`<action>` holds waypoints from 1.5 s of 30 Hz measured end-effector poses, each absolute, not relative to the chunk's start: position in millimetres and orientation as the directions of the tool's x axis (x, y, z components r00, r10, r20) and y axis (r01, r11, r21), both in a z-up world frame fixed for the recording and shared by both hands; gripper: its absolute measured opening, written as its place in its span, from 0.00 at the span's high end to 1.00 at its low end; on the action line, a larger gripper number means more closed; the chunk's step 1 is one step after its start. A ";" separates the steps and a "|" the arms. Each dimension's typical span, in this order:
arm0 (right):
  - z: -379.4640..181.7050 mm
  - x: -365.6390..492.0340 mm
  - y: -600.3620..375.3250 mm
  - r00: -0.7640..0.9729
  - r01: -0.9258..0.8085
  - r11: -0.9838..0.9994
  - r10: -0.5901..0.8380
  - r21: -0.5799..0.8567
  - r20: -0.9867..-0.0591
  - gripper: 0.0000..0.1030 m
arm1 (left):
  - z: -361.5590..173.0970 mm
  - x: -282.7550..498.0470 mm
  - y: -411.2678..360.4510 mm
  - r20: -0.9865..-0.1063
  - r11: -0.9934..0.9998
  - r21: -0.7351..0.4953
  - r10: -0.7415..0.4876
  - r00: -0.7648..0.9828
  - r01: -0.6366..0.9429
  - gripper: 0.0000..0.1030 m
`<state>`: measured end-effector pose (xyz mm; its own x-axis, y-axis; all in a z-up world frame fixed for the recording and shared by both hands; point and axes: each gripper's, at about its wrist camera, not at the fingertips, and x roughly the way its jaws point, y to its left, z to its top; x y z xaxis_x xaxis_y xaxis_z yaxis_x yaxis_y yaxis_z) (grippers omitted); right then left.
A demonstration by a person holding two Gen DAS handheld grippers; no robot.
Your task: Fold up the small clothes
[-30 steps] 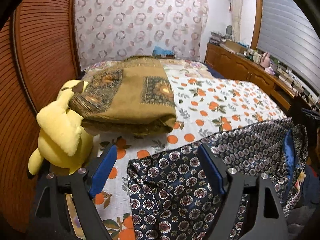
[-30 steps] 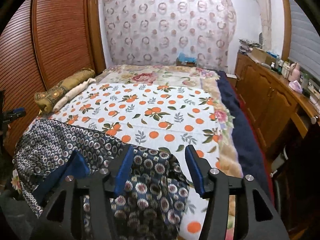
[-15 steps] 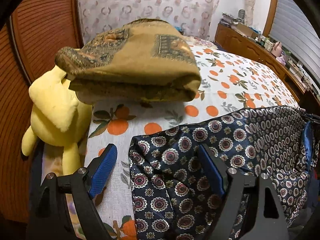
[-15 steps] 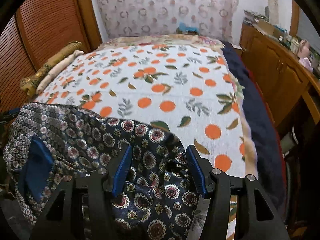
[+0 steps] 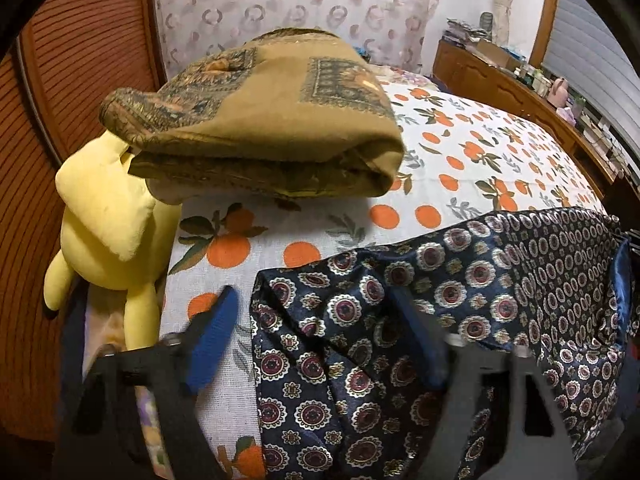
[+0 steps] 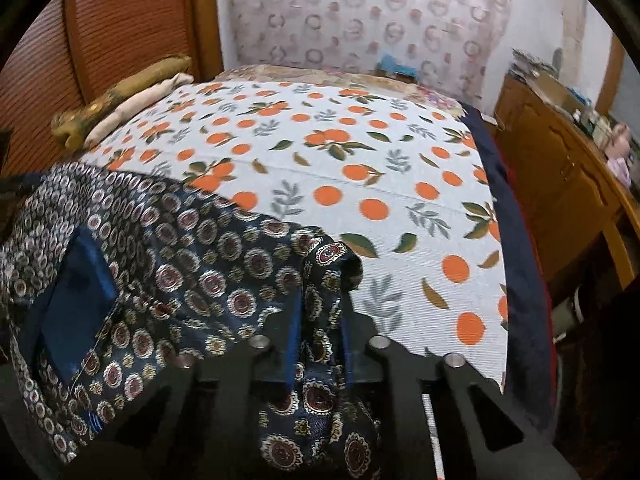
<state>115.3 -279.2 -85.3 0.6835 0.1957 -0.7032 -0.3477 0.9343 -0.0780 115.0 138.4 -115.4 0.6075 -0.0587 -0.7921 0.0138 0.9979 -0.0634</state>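
Your right tool (image 6: 318,332) is clenched on a bunched fold of the navy silky garment with round medallion print (image 6: 192,264); the cloth pokes up between the blue pads and hangs below them. Your left tool (image 5: 316,340) is released, jaws spread wide. Its left blue pad (image 5: 212,340) sits over the bedsheet just beside the garment's corner; the right finger is over the garment itself and motion-blurred, so contact there is unclear.

The garment lies across the near edge of the bed, on the white bedsheet with orange fruit and leaf print (image 6: 360,168). It spans between both tools. In the right wrist view a plain blue satin lining patch (image 6: 76,300) shows on the part draped toward the left. In the left wrist view the same blue lining shows as a strip at the far right edge (image 5: 622,280).

Beyond your left tool, a folded olive-brown blanket with dark patterned squares (image 5: 264,112) sits on the sheet, near the garment but apart from it. A yellow plush toy (image 5: 108,232) is tucked partly under that blanket's left end, beside the reddish slatted wooden door (image 5: 80,80). In the right wrist view a dark navy bed cover edge (image 6: 516,240) runs along the right side of the sheet, with a wooden cabinet (image 6: 560,176) beyond it.
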 end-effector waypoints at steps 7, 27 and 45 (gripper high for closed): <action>-71.4 93.4 -271.6 0.714 -0.374 0.924 0.228 -0.085 -0.663 0.94 | -102.3 108.4 138.7 -0.774 0.982 -0.187 -0.169 0.610 0.035 0.92; 138.4 27.9 -289.5 0.941 -0.290 0.923 0.227 -0.252 -0.250 0.95 | 126.6 122.3 120.5 -0.340 0.978 -0.161 -0.179 0.923 0.131 0.94; 48.0 174.7 -274.1 0.834 -0.209 0.961 0.077 -0.183 -0.547 0.47 | 23.9 191.2 125.7 -0.564 0.992 -0.090 -0.124 0.816 0.089 0.22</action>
<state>174.7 -274.1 48.0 0.8335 0.0772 -0.5470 -0.2090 0.9607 -0.1828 191.2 125.7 23.9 0.8163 -0.1244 -0.5640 0.0890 0.9920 -0.0900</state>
